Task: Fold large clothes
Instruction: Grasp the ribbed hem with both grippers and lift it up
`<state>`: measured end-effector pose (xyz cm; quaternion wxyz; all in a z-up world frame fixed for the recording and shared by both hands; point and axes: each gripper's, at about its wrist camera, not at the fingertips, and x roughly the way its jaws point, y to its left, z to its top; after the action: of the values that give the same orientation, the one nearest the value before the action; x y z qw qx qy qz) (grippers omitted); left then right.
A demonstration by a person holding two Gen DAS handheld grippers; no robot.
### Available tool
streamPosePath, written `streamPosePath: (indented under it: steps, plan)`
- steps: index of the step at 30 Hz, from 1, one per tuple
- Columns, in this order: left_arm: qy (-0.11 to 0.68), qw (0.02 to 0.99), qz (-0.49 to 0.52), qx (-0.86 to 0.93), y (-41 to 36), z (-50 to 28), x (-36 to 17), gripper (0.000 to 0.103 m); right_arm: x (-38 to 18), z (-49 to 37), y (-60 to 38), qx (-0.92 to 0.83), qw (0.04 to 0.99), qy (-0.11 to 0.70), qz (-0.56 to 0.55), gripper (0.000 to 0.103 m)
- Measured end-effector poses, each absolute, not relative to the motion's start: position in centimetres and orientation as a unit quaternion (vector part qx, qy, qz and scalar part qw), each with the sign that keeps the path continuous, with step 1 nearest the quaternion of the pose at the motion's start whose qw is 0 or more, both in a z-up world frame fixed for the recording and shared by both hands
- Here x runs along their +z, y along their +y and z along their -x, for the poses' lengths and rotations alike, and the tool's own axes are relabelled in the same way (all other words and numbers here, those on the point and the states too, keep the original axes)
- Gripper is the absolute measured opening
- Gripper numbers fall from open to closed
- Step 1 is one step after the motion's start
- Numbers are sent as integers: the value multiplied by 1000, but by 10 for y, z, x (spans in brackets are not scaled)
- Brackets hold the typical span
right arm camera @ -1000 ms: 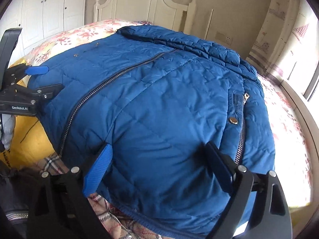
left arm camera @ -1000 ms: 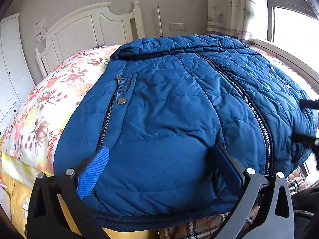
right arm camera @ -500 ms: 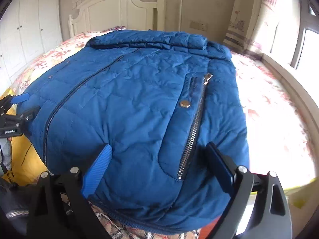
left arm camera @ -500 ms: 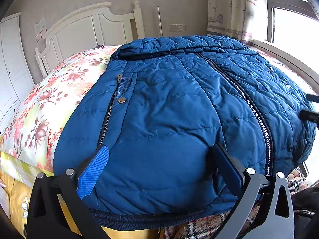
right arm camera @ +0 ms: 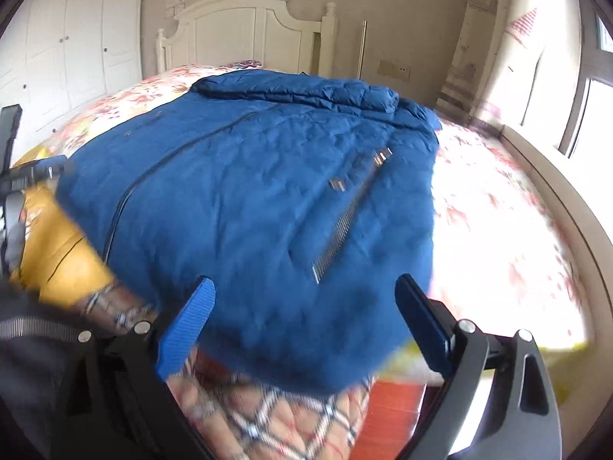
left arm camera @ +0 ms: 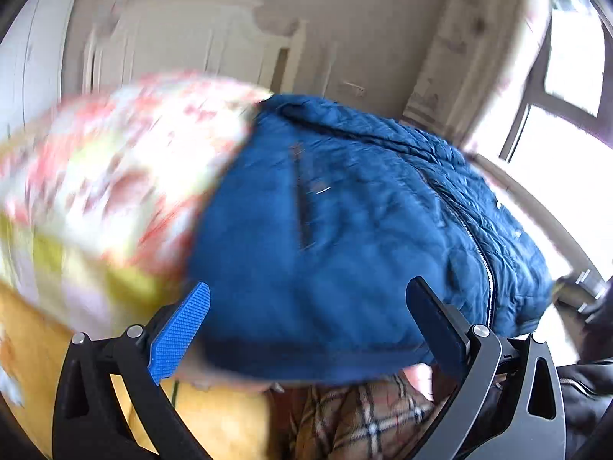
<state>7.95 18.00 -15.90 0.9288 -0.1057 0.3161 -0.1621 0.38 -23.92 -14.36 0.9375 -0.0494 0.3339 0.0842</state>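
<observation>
A blue quilted jacket (left arm camera: 345, 237) lies front-up and zipped on the bed, collar toward the headboard; it also shows in the right wrist view (right arm camera: 260, 199). My left gripper (left arm camera: 310, 326) is open and empty, fingers straddling the hem at the jacket's near left corner. My right gripper (right arm camera: 302, 318) is open and empty, at the hem near the right pocket zipper (right arm camera: 341, 230). The left gripper also shows at the left edge of the right wrist view (right arm camera: 34, 170). Both views are motion-blurred.
The jacket rests on a floral bedspread (right arm camera: 498, 207) with a white headboard (right arm camera: 249, 34) behind. A plaid blanket (right arm camera: 276, 414) and yellow bedding (left arm camera: 214, 421) hang at the near bed edge. White wardrobes (right arm camera: 76, 50) stand left, a window (right arm camera: 586, 115) right.
Both grippers have swung and pulled back a little from the jacket; the views turned and blurred. The jaws stayed open and nothing was grasped.
</observation>
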Motion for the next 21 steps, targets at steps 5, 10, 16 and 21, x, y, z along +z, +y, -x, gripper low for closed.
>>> streamPosePath:
  steps: [5,10,16,21]
  plan:
    - [314,912,143,-220,214,-84,-184,99,-193,15,-280,111,924,364,-45,88]
    - [329,901,127,-252,195,-102,-197,99,-224,8,-289,154,914,360,-103,86]
    - [319,884,202,-275,201,-107,-203,95,-227,-1,-306,188,908,323,-189,86]
    - [329,887,198,-256,198,-107,-202,75,-227,-5,-312,203,906,300,-221,74]
